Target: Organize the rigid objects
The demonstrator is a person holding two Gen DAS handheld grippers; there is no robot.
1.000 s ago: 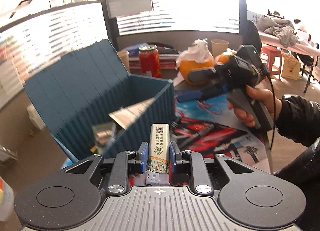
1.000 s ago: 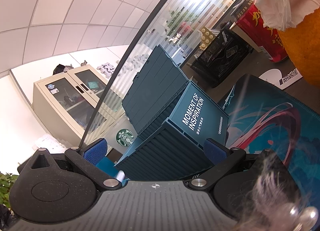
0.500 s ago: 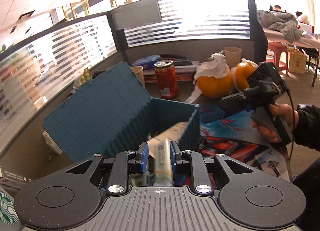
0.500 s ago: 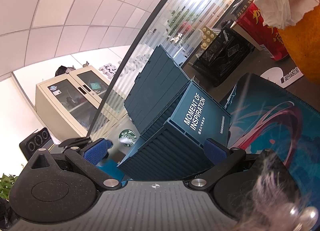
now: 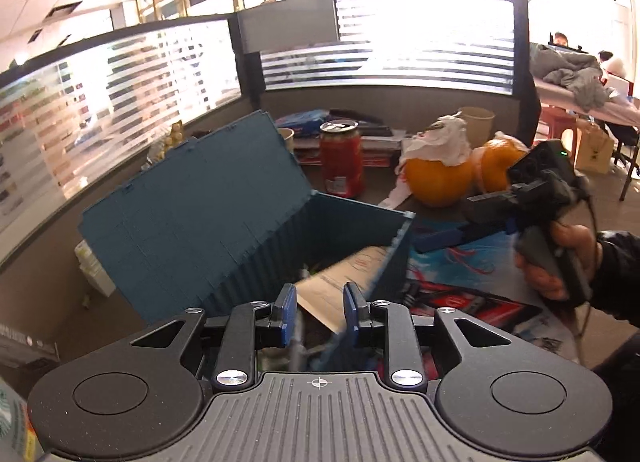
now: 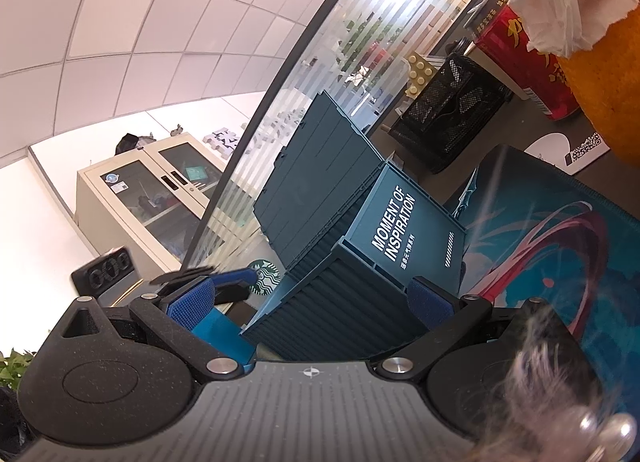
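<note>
The left tongs (image 5: 316, 312), which gripped a lighter a second ago, now stand apart and empty over the open teal storage box (image 5: 356, 229), the lighter probably dropped inside; right tongs (image 6: 310, 302) also gape.

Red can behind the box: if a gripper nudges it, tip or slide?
The red can stands upright, tall and narrow, so a high push probably tips it. Its tab looks opened, so it may spill. Smooth round wall would likely roll once down.
</note>
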